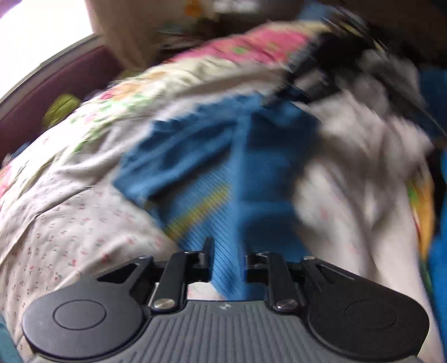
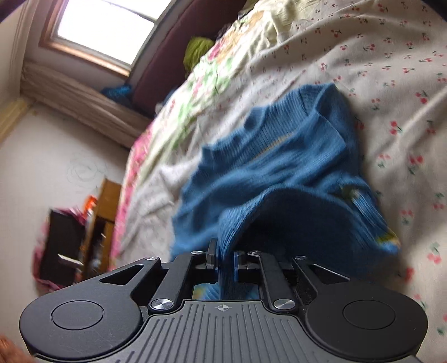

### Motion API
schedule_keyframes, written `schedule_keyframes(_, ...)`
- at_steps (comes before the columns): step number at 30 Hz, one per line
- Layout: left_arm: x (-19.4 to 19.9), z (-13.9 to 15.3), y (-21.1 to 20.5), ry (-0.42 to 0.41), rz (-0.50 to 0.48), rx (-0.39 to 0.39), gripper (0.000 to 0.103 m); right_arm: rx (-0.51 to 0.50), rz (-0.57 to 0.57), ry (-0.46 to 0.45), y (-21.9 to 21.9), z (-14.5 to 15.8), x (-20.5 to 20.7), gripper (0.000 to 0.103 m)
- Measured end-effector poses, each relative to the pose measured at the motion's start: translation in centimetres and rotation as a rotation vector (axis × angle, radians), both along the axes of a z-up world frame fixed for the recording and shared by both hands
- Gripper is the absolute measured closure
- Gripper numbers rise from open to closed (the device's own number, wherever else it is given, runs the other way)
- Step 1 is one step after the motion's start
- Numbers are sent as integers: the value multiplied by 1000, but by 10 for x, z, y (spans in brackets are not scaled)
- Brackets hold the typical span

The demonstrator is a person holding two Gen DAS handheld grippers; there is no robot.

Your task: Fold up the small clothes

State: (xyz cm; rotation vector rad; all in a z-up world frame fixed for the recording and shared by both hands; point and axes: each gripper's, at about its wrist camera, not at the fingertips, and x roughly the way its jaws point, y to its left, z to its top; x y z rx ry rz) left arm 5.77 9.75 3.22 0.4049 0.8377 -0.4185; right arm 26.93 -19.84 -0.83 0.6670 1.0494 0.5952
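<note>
A small blue knit sweater [image 1: 223, 167] with a yellow pattern lies on a bed with a cherry-print sheet [image 1: 69, 237]. My left gripper [image 1: 227, 259] has its jaws narrowly apart around a ribbed blue edge of the sweater. My right gripper [image 2: 225, 259] is shut on another ribbed edge of the sweater [image 2: 279, 173] and lifts it, so the cloth drapes from the jaws down to the sheet [image 2: 391, 83]. In the blurred left wrist view the other gripper [image 1: 313, 78] shows as a dark shape at the sweater's far end.
A floral quilt [image 1: 195, 64] covers the far part of the bed. A maroon headboard [image 2: 173, 53], a green cloth [image 2: 197, 50] and a window [image 2: 111, 25] are behind. A wooden cabinet [image 2: 107, 206] stands beside the bed.
</note>
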Motion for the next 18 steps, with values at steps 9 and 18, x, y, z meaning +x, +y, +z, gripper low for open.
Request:
schedule_keyframes(9,-48,-28,-27,-81,-188,265,54,-235,128,-194,-5,42,-38,85)
schedule_keyframes(18,-28,-59,-50,-152,-211,317,54,-809,364,-620,14,43,-67,83)
